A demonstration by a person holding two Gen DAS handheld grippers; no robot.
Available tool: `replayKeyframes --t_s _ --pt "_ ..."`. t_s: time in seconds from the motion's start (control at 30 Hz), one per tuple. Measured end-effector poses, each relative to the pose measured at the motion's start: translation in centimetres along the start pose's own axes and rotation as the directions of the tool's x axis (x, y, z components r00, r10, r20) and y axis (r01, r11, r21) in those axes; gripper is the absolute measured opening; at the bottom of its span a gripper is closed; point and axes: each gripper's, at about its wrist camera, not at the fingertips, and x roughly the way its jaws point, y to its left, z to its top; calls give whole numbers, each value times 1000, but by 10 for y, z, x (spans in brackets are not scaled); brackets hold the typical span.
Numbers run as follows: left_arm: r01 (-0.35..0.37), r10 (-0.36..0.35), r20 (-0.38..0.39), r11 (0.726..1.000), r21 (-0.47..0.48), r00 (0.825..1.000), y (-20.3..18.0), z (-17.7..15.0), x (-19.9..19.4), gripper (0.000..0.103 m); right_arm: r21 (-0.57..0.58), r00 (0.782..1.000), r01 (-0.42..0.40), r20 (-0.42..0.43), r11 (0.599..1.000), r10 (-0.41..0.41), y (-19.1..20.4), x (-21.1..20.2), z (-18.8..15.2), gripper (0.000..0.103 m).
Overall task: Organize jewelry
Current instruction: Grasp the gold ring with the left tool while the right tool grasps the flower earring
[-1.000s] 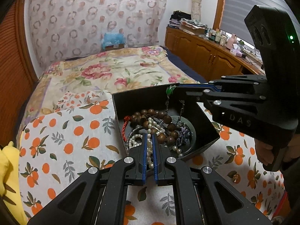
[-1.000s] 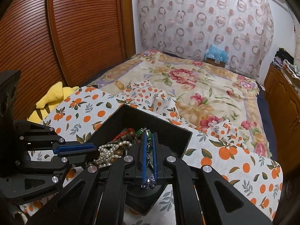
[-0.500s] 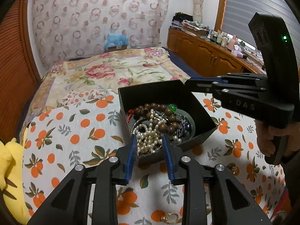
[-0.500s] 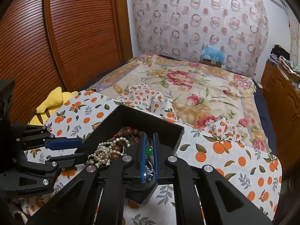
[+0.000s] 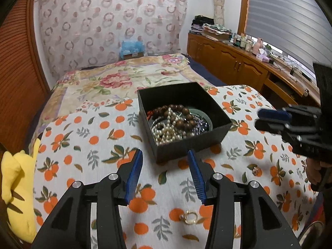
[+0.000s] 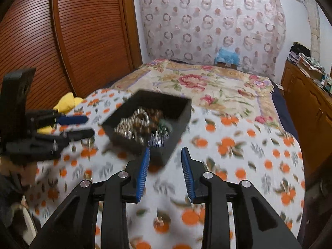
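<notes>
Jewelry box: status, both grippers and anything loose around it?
Left gripper open, empty. Right gripper open, empty. Black box on the orange-print cloth, holding pearls and brown beads. Gold ring and a smaller ring outside on the cloth.

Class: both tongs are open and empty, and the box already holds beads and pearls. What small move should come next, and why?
Probably lower the left tongs onto the gold ring lying on the cloth just below them. Both tongs are open and empty, the ring lies outside the box, and a second ring lies nearer the right tongs.
</notes>
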Motion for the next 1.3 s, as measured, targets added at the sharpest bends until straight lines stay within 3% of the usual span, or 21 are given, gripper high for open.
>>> replayKeyframes --t_s 0.07,0.37,0.77,0.93,1.0,1.3 --pt "3 -3 5 1000 -1 1000 -1 -7 -4 62 1 1000 10 -16 1000 -10 0 -2 -13 34" --pt "3 -3 -74 1000 11 997 -4 -42 1 66 9 993 -11 -114 1000 12 1 11 -59 34" --pt "12 -3 -154 998 55 988 -11 -73 13 66 -75 988 3 -153 997 -15 23 24 -67 34" --pt "16 -3 -154 997 80 988 -17 -73 11 54 -101 986 37 -157 994 -52 23 27 -68 17" --pt "12 3 -151 996 94 989 -19 -73 10 46 -105 986 35 -156 994 -51 23 27 -68 17" --pt "36 -18 -144 992 121 989 -29 -72 12 38 -85 988 40 -147 996 -52 16 24 -70 17"
